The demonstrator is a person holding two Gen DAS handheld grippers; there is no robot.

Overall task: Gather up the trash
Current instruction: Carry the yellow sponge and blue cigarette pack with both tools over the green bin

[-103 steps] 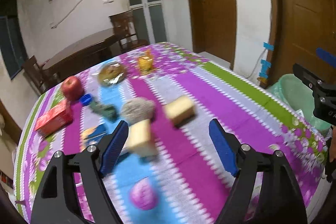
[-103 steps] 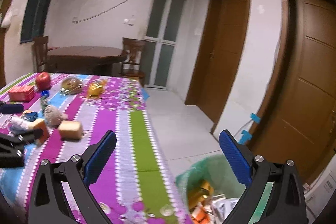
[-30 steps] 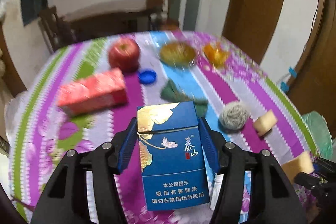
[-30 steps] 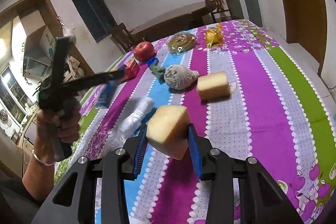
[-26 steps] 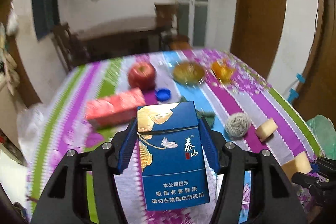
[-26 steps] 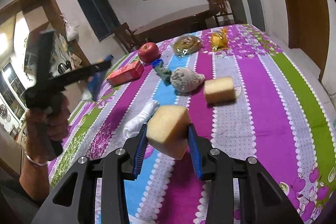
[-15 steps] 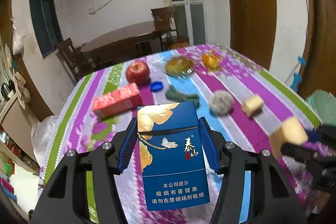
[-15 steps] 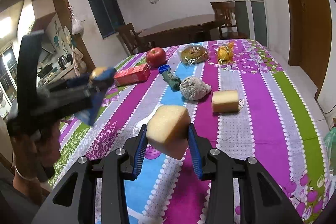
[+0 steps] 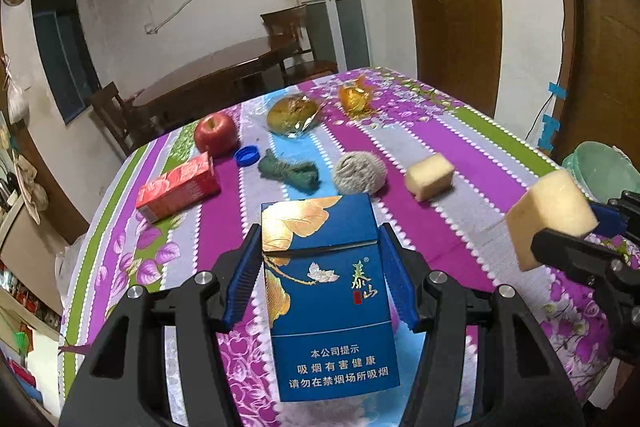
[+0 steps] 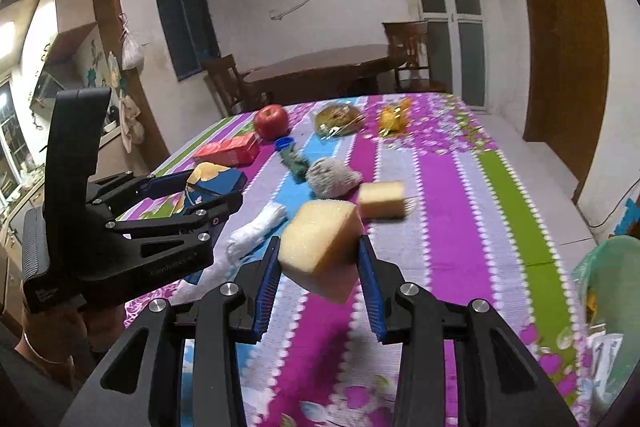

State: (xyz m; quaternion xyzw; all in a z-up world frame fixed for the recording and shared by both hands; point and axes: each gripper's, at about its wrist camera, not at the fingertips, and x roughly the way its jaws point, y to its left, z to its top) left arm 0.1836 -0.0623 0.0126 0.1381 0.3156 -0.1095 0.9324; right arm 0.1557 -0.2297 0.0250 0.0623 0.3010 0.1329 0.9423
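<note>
Your left claw [image 9: 320, 279] is clamped on a blue cigarette pack [image 9: 328, 291], pads pressed to both its sides, the pack upright and clear of the counter [image 9: 460, 155]. Your right claw [image 10: 319, 277] grips a yellow sponge [image 10: 322, 247] between its blue pads, tilted and also held above the cloth; in the left view that sponge [image 9: 550, 215] sits at the right edge, near the green bin [image 9: 600, 175]. In the right view, the bin [image 10: 610, 267] stands off the counter's right edge with litter inside. A white wad [image 10: 256, 231] lies on the counter just beyond the right claw. Farther on: a second sponge [image 9: 430, 175], a grey scrubber [image 9: 358, 173], a green rag [image 9: 288, 171], a blue cap [image 9: 246, 155] and a red box [image 9: 178, 187]. At the far end rest an apple [image 9: 216, 134], a bagged bun [image 9: 290, 115] and an orange wrapper [image 9: 356, 99].
</note>
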